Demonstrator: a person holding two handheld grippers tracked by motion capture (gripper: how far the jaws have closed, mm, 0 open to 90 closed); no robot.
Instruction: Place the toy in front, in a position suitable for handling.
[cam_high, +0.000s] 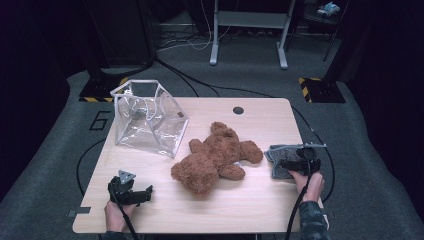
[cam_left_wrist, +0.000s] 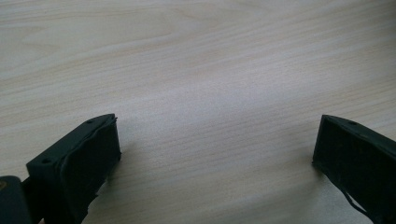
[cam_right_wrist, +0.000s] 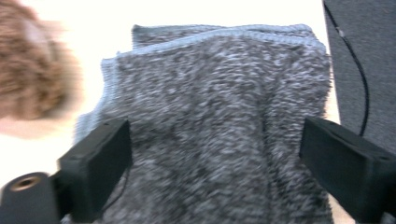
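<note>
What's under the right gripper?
The folded grey cloth lies under the right gripper, between its open jaws, with the teddy bear beside it. The table beneath the cloth is covered, as is anything inside its folds.

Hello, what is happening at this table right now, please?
A person works at a wooden table with a gripper in each hand. The right gripper is open over a folded grey towel at the table's right edge. The left gripper rests open above bare wood. A brown teddy bear lies in the middle, with a clear plastic bag behind it.
</note>
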